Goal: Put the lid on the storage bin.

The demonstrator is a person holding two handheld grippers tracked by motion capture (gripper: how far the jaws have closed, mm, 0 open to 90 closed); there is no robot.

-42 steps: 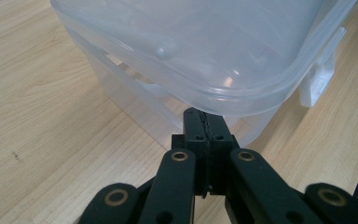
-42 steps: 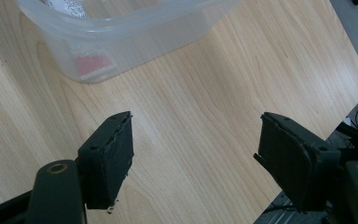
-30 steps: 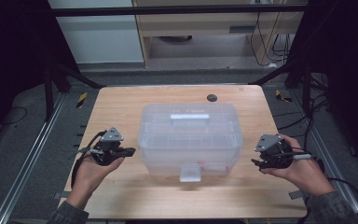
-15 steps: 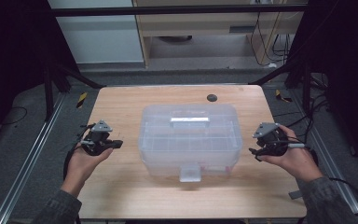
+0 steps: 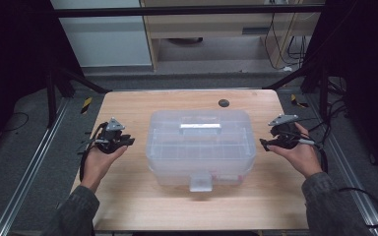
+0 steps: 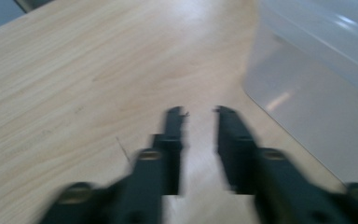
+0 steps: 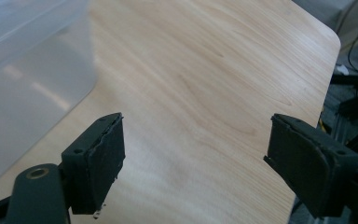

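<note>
With the left gripper (image 5: 128, 141) nearly closed and empty and the right gripper (image 5: 265, 143) wide open and empty, an uneven squeeze could skew the translucent lidded storage box (image 5: 200, 147) on the table (image 5: 128, 206).

The clear plastic box (image 5: 200, 147) stood in the middle of the table (image 5: 128, 201) and blocked the straight way between the two sides. Bare wood lay open to its left and right — each strip wide enough for a hand, and each already held one: the left gripper (image 5: 128, 141) near the box's left wall, the right gripper (image 5: 265, 143) just beside its right wall. Behind the box a small dark disc (image 5: 223, 103) lay on otherwise free wood — the front edge was open too.
</note>
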